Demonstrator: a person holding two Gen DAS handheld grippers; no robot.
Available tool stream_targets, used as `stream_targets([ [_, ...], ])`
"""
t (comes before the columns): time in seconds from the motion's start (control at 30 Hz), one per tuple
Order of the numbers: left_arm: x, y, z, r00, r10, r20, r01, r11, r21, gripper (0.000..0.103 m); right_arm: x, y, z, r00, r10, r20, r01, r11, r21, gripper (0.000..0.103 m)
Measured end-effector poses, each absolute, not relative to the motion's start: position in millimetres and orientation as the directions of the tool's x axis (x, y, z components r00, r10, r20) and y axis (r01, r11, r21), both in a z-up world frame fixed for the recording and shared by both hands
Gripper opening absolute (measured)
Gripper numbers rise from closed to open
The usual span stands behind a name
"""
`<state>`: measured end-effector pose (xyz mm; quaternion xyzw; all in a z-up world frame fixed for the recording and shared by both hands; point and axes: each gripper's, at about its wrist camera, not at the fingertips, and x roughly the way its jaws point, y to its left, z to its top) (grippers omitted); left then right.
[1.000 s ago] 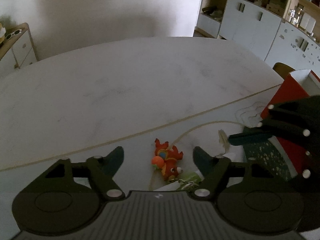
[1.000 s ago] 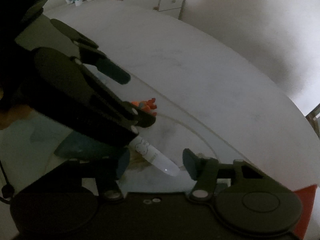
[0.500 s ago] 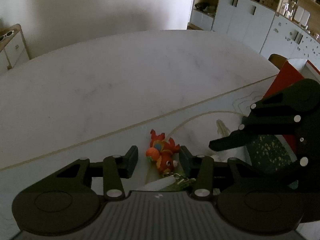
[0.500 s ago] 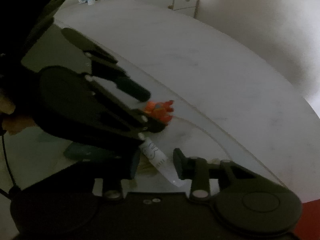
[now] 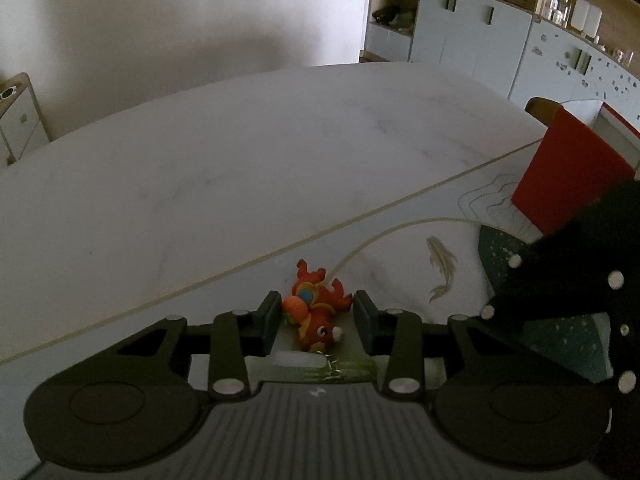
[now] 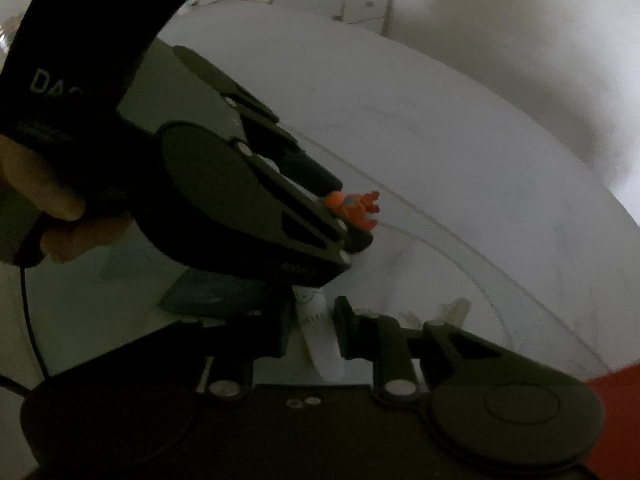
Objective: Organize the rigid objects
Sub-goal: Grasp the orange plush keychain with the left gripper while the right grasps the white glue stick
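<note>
Trouble could come at the lift: the left hand-held gripper (image 5: 316, 322) has just been closing on the lumpy orange toy (image 5: 316, 310) lying on the worktop (image 5: 240, 168), and an off-centre pinch could let it twist free. The right hand-held gripper (image 6: 312, 330), also just closing, pinches a smooth white tube (image 6: 322, 344) that could slide out.

Far tabletop (image 5: 240, 168) bare, open passage; red box (image 5: 568, 176) blocks right side.

One orange toy (image 5: 316, 312), one white tube (image 6: 320, 336), one red box (image 5: 568, 176)
</note>
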<state>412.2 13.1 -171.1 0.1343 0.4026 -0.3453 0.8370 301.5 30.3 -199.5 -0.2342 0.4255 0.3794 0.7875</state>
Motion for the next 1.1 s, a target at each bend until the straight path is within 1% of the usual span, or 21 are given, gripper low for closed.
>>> stream_targets([
  [0.17,411,17,-169,0.429,-0.49,-0.759,0.683,0.726,-0.083,0.038,287,24,-198,0.364,0.389,-0.846,-0.745,0.666,-0.015,0.019],
  [0.43,398,26,-144,0.436,-0.544,-0.716,0.681,0.72,-0.133,0.037,261,-3,-196,0.384,0.368,-0.847,-0.635,0.771,0.047,0.016],
  [0.67,388,32,-126,0.439,-0.571,-0.694,0.673,0.72,-0.167,0.037,233,-43,-184,0.41,0.358,-0.839,-0.524,0.845,0.105,0.016],
  [0.87,377,36,-115,0.429,-0.583,-0.69,0.671,0.717,-0.188,0.037,212,-74,-162,0.456,0.385,-0.802,-0.414,0.89,0.192,0.016],
  [1.1,358,33,-100,0.418,-0.586,-0.694,0.679,0.709,-0.191,0.037,196,-96,-133,0.524,0.405,-0.749,-0.37,0.901,0.229,0.016],
])
